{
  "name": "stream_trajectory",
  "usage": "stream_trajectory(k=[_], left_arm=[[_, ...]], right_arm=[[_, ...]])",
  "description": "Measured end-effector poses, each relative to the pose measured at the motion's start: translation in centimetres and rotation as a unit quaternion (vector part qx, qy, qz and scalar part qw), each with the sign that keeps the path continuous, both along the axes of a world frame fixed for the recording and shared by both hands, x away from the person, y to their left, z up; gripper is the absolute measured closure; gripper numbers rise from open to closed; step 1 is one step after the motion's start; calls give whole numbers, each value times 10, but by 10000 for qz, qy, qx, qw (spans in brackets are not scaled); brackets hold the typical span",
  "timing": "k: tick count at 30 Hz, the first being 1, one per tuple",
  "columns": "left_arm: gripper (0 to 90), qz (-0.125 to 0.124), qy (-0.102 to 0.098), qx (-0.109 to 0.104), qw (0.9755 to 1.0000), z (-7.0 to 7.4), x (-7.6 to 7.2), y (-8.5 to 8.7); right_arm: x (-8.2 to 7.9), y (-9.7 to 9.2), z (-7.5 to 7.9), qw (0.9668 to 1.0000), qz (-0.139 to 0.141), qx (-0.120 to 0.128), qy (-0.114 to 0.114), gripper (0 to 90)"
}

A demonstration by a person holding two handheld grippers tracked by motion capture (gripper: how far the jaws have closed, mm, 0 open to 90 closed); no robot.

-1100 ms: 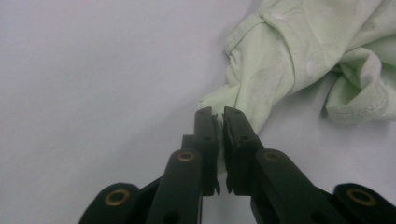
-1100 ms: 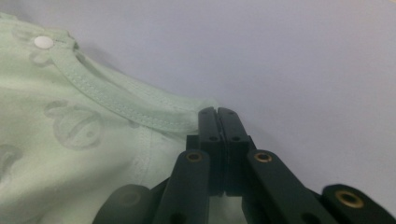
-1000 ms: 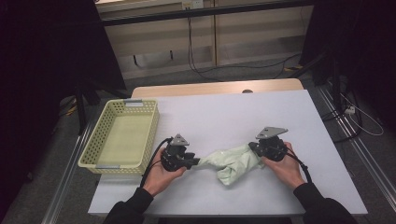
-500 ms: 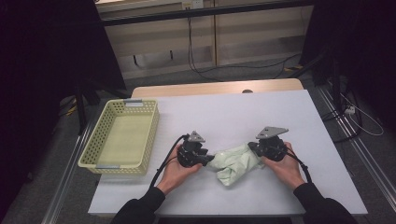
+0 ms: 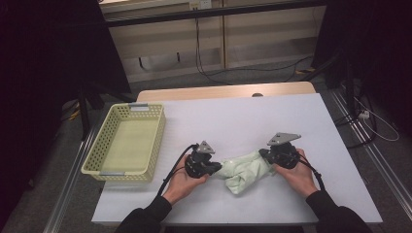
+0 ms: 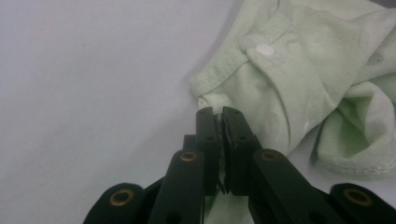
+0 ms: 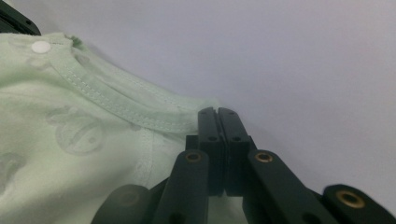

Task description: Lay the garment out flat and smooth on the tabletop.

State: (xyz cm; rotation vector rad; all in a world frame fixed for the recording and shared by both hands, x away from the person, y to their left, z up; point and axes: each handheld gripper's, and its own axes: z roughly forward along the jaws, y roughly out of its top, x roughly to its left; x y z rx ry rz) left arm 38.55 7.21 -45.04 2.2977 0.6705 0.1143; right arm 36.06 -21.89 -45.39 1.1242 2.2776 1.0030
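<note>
At the left edge of the white table (image 5: 233, 116) sits an empty pale yellow basket (image 5: 145, 108), well apart from the work. To its right, near the person's edge, the left gripper (image 5: 217, 168) has its jaws pointing right at the left end of a crumpled pale green garment (image 5: 245, 171); its jaws have just been closing, and the left gripper view shows them pinched together on a fold at the cloth's hem (image 6: 212, 100) (a thin sliver of fabric shows between the pads). The garment itself lies bunched on the table between the two hands, with a white snap button (image 6: 265, 48) and stitched trim visible. At its right end the right gripper (image 5: 265, 154) points left, its jaws clenched on the cloth's edge beside a seamed band (image 7: 140, 109), as the right gripper view shows. So both ends of the garment now look gripped, which I take as the grasping stage done. What is left, judging from how the cloth lies, is everything that follows: lifting or spreading it flat, perhaps folding it, and possibly carrying it to the basket on the left. The fabric is not yet stretched out, and nothing lies in the basket.
</note>
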Motion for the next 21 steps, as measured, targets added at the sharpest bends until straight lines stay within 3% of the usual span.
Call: stream_trajectory(k=[7,13,21], left_arm=[[866,280,-251,-434,9983,17,4,15],[865,289,-349,-767,9960,29,7,23],[853,87,-392,-794,9960,33,3,18]], right_arm=[[-1,-1,7,9999,-19,91,-115,899],[-2,-3,17,9990,-151,141,-395,900],[-3,-6,26,9977,-251,266,-567,900]])
